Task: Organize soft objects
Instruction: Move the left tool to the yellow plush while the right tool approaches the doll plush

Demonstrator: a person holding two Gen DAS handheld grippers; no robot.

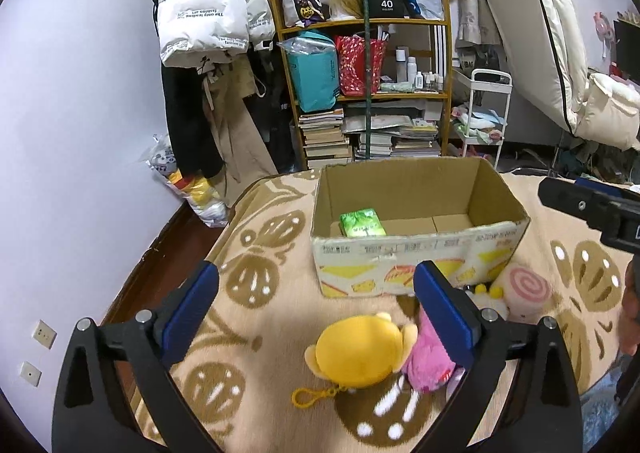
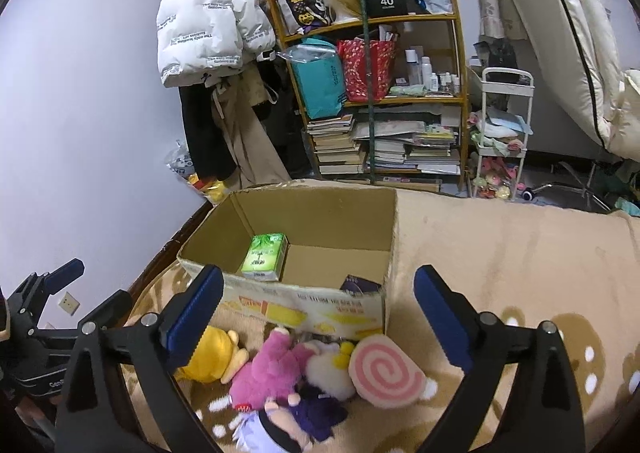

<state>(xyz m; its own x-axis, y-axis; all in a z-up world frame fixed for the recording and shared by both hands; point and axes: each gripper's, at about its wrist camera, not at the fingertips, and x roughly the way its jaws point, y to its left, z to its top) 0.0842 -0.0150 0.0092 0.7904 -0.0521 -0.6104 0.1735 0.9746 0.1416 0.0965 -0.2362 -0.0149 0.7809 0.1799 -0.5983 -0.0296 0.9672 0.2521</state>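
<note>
Left wrist view: the left gripper [image 1: 316, 313] is spread wide and empty above the yellow plush [image 1: 360, 351], probably light and squashy; grasp its round body. Right wrist view: the right gripper [image 2: 318, 317] gapes empty over the pink plush [image 2: 272, 369] before the cardboard box [image 2: 304, 307].

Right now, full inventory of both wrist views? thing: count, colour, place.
cardboard box: 1, brown, open, on the blanket
tissue pack: 1, green, inside the box, left part
dark packet: 1, dark blue, inside the box at the near right corner, mostly hidden
yellow plush: 1, yellow, on the blanket in front of the box
pink plush: 1, pink, right of the yellow plush
white plush: 1, white with yellow bits, between pink plush and swirl cushion
swirl cushion: 1, pink and white, rightmost
doll: 1, purple clothes, nearest the camera
blanket: 1, beige with brown pattern
shelf: 1, wooden, books and bags, behind
left gripper: 1, black, blue pads, open, empty
right gripper: 1, same, open, empty
</note>
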